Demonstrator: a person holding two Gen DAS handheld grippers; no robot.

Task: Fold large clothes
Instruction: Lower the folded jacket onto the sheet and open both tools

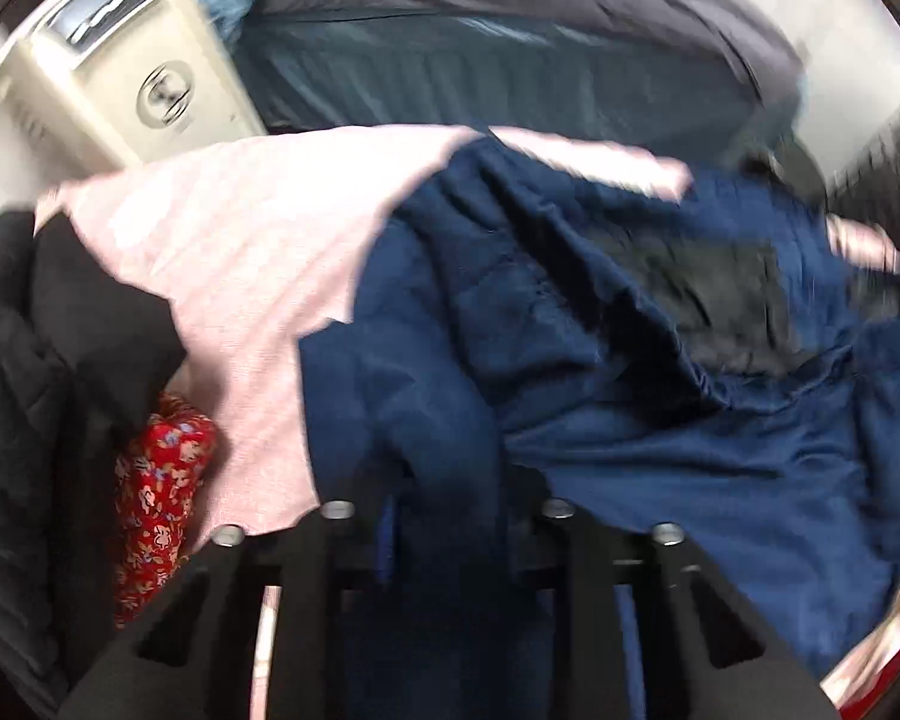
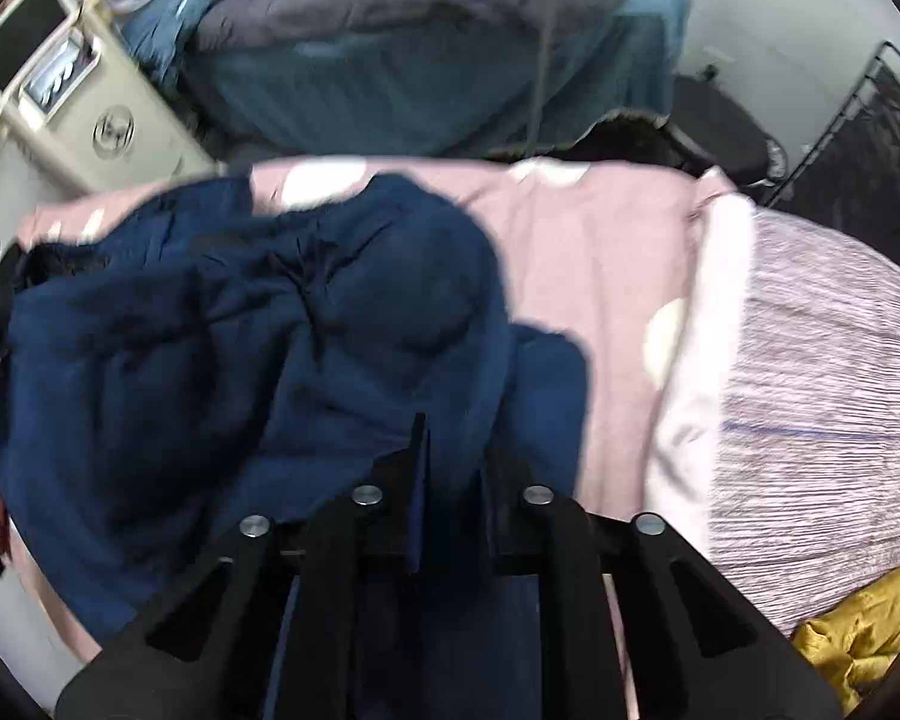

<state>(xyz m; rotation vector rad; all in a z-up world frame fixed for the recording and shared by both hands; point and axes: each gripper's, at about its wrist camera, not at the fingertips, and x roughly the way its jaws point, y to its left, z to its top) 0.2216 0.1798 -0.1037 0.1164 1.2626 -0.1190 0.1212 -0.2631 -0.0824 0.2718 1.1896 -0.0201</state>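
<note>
A large navy padded jacket (image 1: 630, 360) lies crumpled on a pink bed sheet (image 1: 240, 252). In the left wrist view a fold of it runs down between the black fingers of my left gripper (image 1: 444, 516), which is shut on the cloth; the fabric hides the fingertips. The right wrist view shows the same jacket (image 2: 240, 330) bunched on the left half of the pink sheet (image 2: 600, 276). My right gripper (image 2: 450, 456) is shut on a hanging edge of it, fingers nearly together.
A black garment (image 1: 42, 330) and a red floral cloth (image 1: 162, 480) lie at the left. A striped lilac cloth (image 2: 822, 390) and a yellow cloth (image 2: 864, 630) lie at the right. Behind stand a blue-covered bed (image 2: 420, 78), a cream cabinet (image 2: 108, 120) and a black wire rack (image 2: 870, 138).
</note>
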